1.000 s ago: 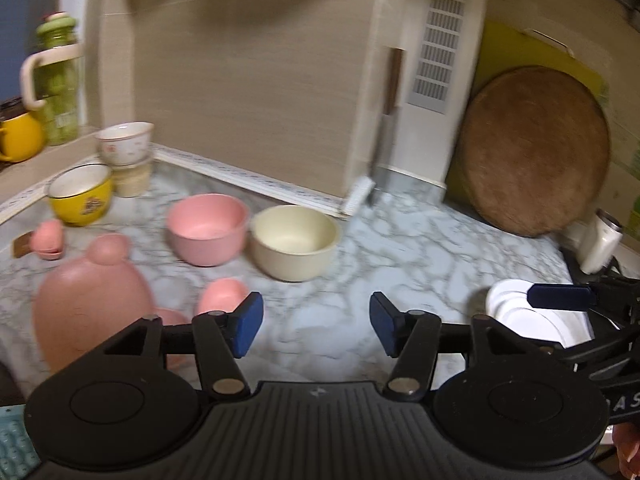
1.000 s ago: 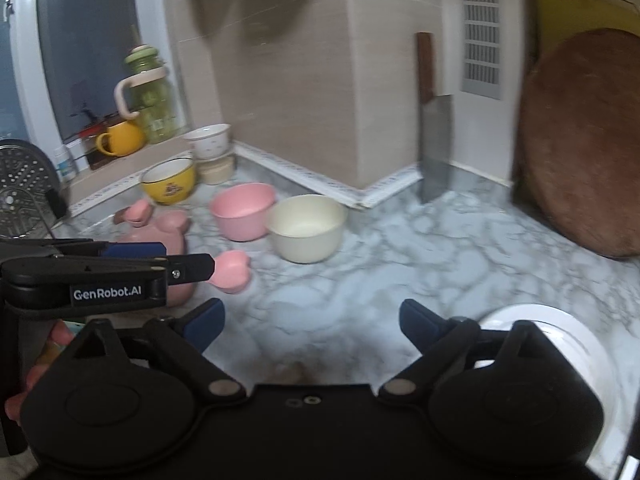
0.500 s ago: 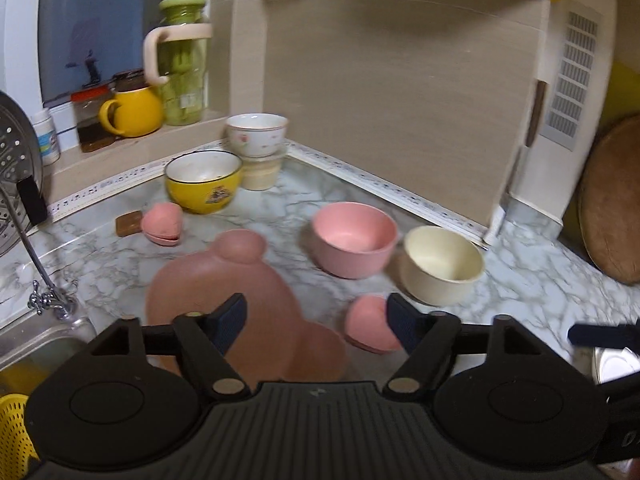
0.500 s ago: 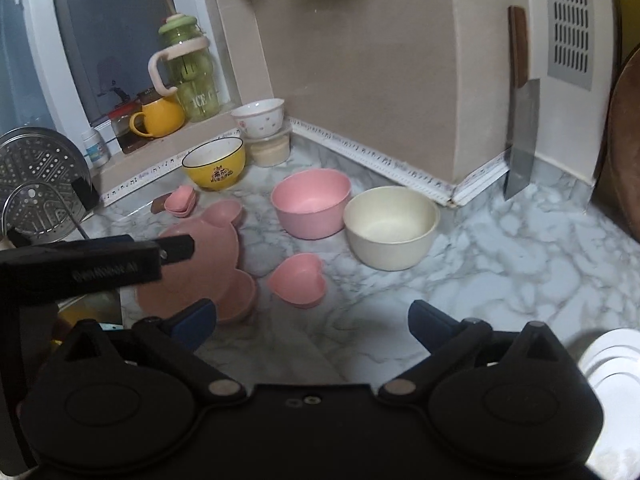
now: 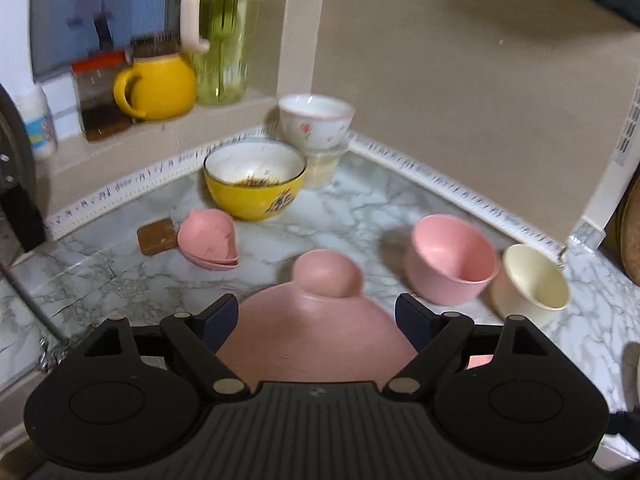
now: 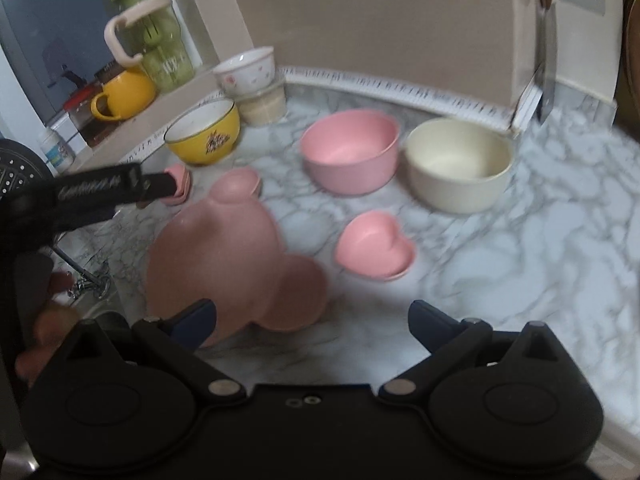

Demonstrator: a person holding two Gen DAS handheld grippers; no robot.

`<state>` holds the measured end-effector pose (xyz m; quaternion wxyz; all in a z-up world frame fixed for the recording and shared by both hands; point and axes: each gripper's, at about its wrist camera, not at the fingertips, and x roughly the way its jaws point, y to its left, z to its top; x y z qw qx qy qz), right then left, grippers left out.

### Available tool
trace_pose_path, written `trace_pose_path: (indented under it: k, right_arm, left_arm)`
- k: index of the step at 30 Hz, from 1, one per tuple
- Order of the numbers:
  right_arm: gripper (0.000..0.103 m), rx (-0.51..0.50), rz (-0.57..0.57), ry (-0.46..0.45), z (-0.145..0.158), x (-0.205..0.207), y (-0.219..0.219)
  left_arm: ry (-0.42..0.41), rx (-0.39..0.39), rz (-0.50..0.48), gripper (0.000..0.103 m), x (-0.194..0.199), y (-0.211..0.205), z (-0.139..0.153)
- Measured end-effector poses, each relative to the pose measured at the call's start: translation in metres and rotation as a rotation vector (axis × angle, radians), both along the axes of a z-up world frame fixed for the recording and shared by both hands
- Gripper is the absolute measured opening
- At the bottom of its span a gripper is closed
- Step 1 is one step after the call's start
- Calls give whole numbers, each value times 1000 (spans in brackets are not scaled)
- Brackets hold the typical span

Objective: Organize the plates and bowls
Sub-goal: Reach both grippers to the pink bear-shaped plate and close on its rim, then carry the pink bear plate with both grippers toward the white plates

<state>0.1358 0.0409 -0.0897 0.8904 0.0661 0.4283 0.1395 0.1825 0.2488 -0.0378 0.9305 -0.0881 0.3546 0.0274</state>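
Note:
A pink bear-shaped plate lies on the marble counter. My left gripper hovers over it, jaws opening, pads clear of it. One of its fingers shows in the right wrist view. My right gripper stands open over the counter by the plate's near ear, with nothing between its pads. A pink bowl and a cream bowl sit side by side behind. One pink heart dish lies alone; two more are stacked near a yellow bowl.
A white floral bowl sits on a cream cup in the corner. The window ledge holds a yellow mug, a jar and a green bottle. A tap and sink lie left. A cleaver leans on the right wall.
Both grippers have swung left along the counter, and the white plate has left view. The left jaws have widened and now stand over the pink bear plate.

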Motion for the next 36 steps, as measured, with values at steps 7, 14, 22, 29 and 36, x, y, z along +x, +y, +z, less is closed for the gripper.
trace_pose_path:
  k: [7,14,22,29,36]
  right_arm:
    - [98,-1,-12,61,-18,12,25]
    - [85,56,-97,155,-31,27,27]
    - [70,101,-128,213,-38,35,34]
    - [44,130,-109,278,-48,42,40]
    - [15,152,-111,279,-47,43,41]
  left_arm:
    - [88,29,2,86,44,38,-39]
    - [142,71,-18,85,69,48,-60]
    - [207,102,-119,63,88,39,-70]
    - [239,38,-159,40,99,44,-77]
    - [241,21,-205,29,99,44,-76]
